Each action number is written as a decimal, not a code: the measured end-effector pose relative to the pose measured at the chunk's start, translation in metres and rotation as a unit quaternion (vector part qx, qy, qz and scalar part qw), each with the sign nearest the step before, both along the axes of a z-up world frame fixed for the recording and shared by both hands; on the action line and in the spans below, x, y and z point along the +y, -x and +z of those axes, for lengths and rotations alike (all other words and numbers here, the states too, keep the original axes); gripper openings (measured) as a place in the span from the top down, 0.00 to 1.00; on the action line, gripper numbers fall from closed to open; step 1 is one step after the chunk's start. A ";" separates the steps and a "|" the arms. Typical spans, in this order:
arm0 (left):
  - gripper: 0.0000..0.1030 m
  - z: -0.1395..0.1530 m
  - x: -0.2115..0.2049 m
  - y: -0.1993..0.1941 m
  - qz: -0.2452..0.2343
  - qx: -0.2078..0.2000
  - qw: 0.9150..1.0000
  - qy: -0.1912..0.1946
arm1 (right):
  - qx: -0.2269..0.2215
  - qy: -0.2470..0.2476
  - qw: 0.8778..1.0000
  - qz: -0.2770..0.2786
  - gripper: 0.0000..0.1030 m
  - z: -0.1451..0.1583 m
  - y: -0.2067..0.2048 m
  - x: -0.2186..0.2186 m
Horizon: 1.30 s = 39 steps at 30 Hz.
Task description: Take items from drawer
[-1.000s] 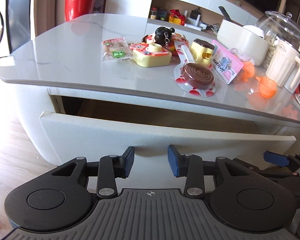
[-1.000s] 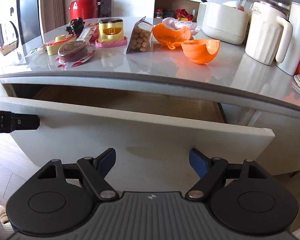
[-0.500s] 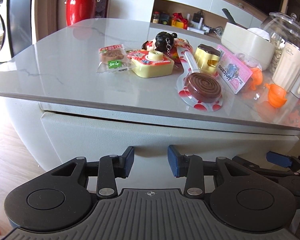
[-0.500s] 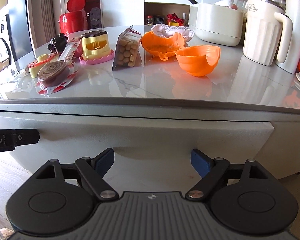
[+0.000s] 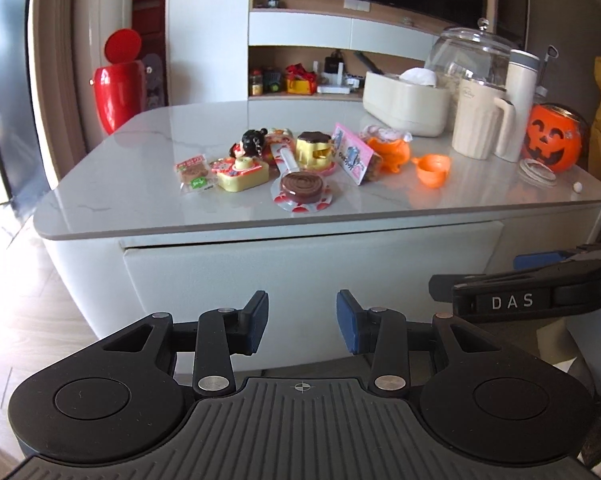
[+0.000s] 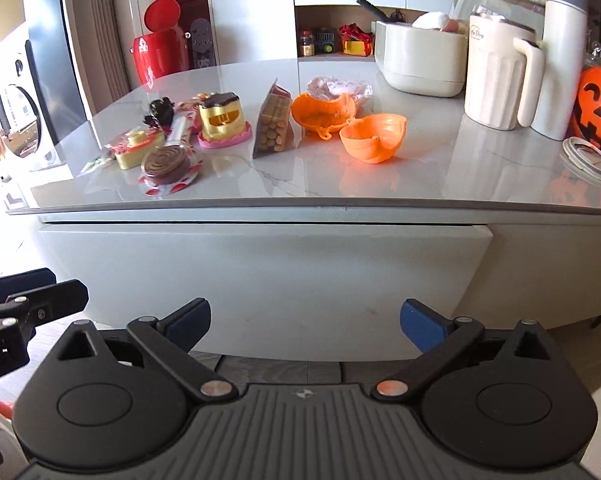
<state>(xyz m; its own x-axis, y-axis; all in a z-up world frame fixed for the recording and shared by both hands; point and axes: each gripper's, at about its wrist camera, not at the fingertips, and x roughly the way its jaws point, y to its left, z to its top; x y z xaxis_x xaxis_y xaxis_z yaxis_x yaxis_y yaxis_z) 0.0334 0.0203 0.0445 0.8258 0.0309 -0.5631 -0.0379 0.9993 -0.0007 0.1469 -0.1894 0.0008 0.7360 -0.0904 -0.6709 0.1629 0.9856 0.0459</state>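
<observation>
White drawer [image 6: 260,264] (shut) beyond both grippers' empty jaws.

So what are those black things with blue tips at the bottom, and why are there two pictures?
Those are grabbing tools that a person holds, one in each hand. Each has a camera looking along its two fingers, so you get two pictures of the same table. One shows the left gripper, the other the right gripper. Both are open and hold nothing. In front of them is a white drawer, which is shut. On the tabletop lie toys and sweets: a chocolate swirl lollipop, a yellow toy camera, a snack bag and two orange pumpkin halves. A pumpkin bucket with a smiling face stands on the right.
</observation>
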 end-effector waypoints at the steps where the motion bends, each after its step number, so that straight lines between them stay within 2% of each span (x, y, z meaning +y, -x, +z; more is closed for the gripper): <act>1: 0.60 0.001 -0.005 0.015 0.001 -0.006 1.000 0.000 | -0.006 0.001 1.000 0.002 0.00 0.007 0.014 0.003; 3: 0.60 -0.003 -0.014 0.041 0.001 -0.015 1.000 -0.003 | -0.020 0.000 1.000 -0.001 0.00 0.019 0.042 0.005; 6: 0.60 -0.021 -0.022 0.058 -0.005 -0.001 1.000 0.007 | -0.056 0.009 0.998 -0.008 0.00 0.022 0.087 0.012; 8: 0.60 -0.031 -0.024 0.056 -0.007 0.016 1.000 0.004 | -0.088 0.042 0.995 -0.013 0.00 0.015 0.110 0.024; 10: 0.60 -0.033 -0.025 0.054 -0.006 0.011 1.000 0.000 | -0.104 0.084 0.991 -0.006 0.00 0.002 0.123 0.036; 12: 0.60 -0.034 -0.025 0.055 -0.011 0.009 1.000 -0.001 | -0.079 0.097 0.992 -0.004 0.00 -0.001 0.115 0.037; 16: 0.60 -0.035 -0.026 0.056 -0.012 0.007 1.000 -0.002 | -0.057 0.069 0.996 -0.025 0.00 -0.006 0.108 0.023; 22: 0.60 -0.037 -0.024 0.055 -0.007 0.012 1.000 0.004 | -0.053 0.080 0.995 -0.008 0.00 -0.009 0.108 0.029; 28: 0.60 -0.038 -0.023 0.053 -0.007 0.016 1.000 0.011 | -0.036 0.067 0.997 -0.009 0.00 -0.015 0.105 0.026; 39: 0.60 -0.040 -0.020 0.051 0.000 0.022 1.000 0.022 | -0.031 0.066 0.997 -0.002 0.00 -0.017 0.102 0.029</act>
